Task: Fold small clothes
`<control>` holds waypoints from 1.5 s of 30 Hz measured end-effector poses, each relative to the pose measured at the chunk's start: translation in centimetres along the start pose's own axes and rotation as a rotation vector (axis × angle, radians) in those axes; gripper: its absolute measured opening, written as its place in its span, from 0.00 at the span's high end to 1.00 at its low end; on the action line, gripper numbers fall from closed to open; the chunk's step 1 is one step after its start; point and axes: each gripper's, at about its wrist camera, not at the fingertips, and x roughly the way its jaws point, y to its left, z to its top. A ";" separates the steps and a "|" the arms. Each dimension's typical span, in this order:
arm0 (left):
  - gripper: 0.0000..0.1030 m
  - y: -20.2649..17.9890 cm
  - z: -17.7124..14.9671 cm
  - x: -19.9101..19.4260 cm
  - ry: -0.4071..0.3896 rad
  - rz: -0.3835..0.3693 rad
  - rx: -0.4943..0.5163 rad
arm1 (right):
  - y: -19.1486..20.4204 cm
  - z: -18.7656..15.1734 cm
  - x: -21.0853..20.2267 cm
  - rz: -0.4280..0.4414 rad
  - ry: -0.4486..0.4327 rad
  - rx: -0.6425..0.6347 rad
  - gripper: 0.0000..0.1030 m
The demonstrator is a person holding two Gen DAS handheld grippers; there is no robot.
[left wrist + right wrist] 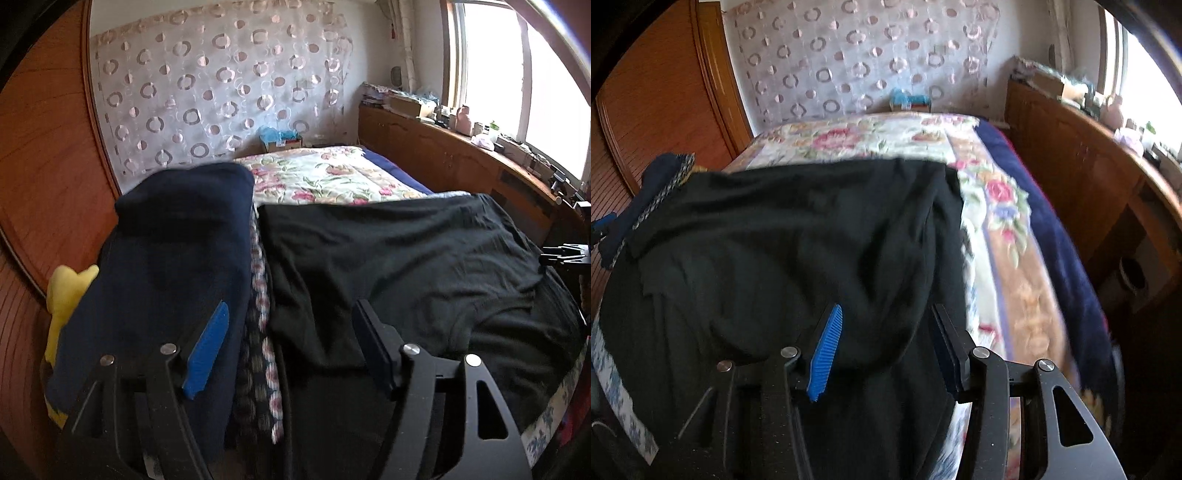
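Note:
A black garment lies spread over the near part of the bed, wrinkled, with its far edge straight. My left gripper hovers open over its left edge, nothing between the blue pads. Just left of that edge lie a patterned cloth strip and a folded navy garment. In the right wrist view my right gripper stands open above the right part of the black garment, near its right edge, holding nothing. The right gripper's tip also shows at the far right of the left wrist view.
A floral quilt covers the bed beyond the garment, with a dark blue blanket along its right side. A yellow plush toy sits at the left by the wooden wardrobe. A cluttered wooden cabinet runs under the window.

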 end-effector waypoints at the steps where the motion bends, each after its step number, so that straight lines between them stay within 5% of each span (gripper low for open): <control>1: 0.32 -0.1 -0.5 -0.1 0.001 -0.004 -0.002 | 0.1 -0.1 0.1 -0.001 0.006 -0.007 0.51; 10: 0.32 0.5 -2.2 0.2 0.017 0.031 -0.034 | 0.8 0.7 1.2 -0.063 0.000 -0.048 0.51; 17: 0.61 0.0 -2.2 0.1 0.006 -0.010 -0.025 | 1.0 0.2 1.2 -0.066 -0.011 -0.050 0.51; 40: 0.61 -2.8 -0.9 6.0 0.162 0.096 0.132 | 1.5 -0.2 1.5 -0.067 -0.016 -0.052 0.51; 45: 0.90 -2.6 -1.2 6.0 0.157 0.132 0.152 | 1.5 -0.2 1.5 -0.066 -0.016 -0.052 0.51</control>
